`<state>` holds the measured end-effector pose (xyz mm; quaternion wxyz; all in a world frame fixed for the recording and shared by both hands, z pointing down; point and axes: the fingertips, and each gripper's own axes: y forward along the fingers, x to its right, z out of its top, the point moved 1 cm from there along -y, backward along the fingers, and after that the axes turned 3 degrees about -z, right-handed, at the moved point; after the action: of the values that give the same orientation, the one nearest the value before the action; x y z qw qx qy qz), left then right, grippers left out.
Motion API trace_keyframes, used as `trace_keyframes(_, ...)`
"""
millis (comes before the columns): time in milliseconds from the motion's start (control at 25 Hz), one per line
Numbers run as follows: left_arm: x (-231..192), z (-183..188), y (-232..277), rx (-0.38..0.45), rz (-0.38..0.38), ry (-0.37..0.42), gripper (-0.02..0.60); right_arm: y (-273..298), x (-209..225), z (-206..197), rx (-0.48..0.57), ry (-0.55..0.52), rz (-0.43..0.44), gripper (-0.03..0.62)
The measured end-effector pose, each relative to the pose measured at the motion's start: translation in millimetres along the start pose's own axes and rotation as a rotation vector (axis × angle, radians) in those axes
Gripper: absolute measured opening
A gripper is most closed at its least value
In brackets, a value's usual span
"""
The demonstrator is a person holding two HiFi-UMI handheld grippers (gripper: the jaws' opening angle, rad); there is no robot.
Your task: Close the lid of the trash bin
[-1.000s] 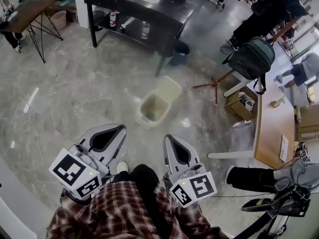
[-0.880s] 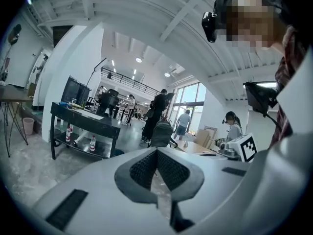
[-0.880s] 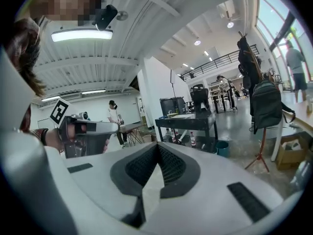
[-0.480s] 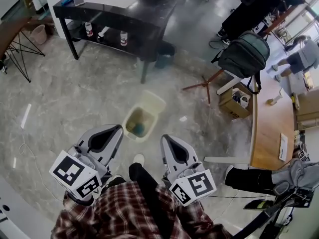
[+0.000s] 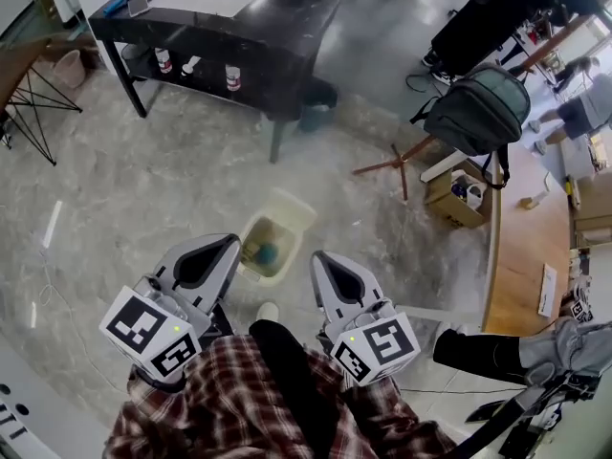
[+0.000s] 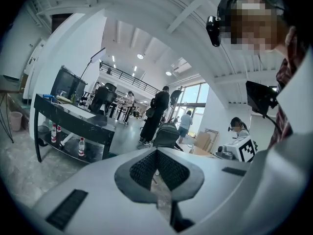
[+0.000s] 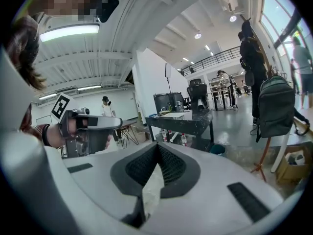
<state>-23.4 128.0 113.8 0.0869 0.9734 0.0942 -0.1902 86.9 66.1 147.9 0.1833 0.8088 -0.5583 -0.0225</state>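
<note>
A cream trash bin [image 5: 251, 266] stands on the grey floor just ahead of my feet in the head view. Its lid [image 5: 293, 208] is swung up and leans back on the far side. Something blue-green [image 5: 267, 253] lies inside. My left gripper [image 5: 229, 244] hangs at the bin's near left and my right gripper [image 5: 319, 257] at its near right, both above it and apart from it. Both are shut with nothing between the jaws, as seen along the left gripper [image 6: 156, 153] and the right gripper [image 7: 157, 148]. The bin is hidden below the jaws in both gripper views.
A black table [image 5: 249, 17] with bottles on its lower shelf stands beyond the bin, a small teal bin [image 5: 316, 118] beside its leg. At right are a backpack [image 5: 478, 113] on a wooden stand, a cardboard box [image 5: 457, 194] and a wooden desk [image 5: 526, 237].
The bin has come nearer and lower in the head view as both grippers moved forward toward it. Both stay shut.
</note>
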Motion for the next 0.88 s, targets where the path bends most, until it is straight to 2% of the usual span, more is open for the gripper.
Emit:
trace_keyframes(120, -24, -2, 16, -0.026, -0.044, -0.021, 0.011, 20, 6, 0, -0.017, 0.012, -0.043, 0.012)
trace_keyframes(280, -65, 2, 37, -0.088, -0.133, -0.021, 0.011, 58, 13, -2, -0.026, 0.065, -0.143, 0.012)
trace_keyframes(480, -119, 1, 64, -0.225, -0.290, -0.009, 0.011, 111, 4, -1, -0.021, 0.151, -0.285, 0.012)
trace_keyframes(720, -164, -30, 99, -0.426, -0.492, 0.001, 0.011, 140, -11, -23, -0.042, 0.270, -0.487, 0.012)
trace_keyframes(880, -183, -64, 134, -0.503, -0.526, 0.010, 0.011, 143, -8, -54, -0.086, 0.330, -0.559, 0.012)
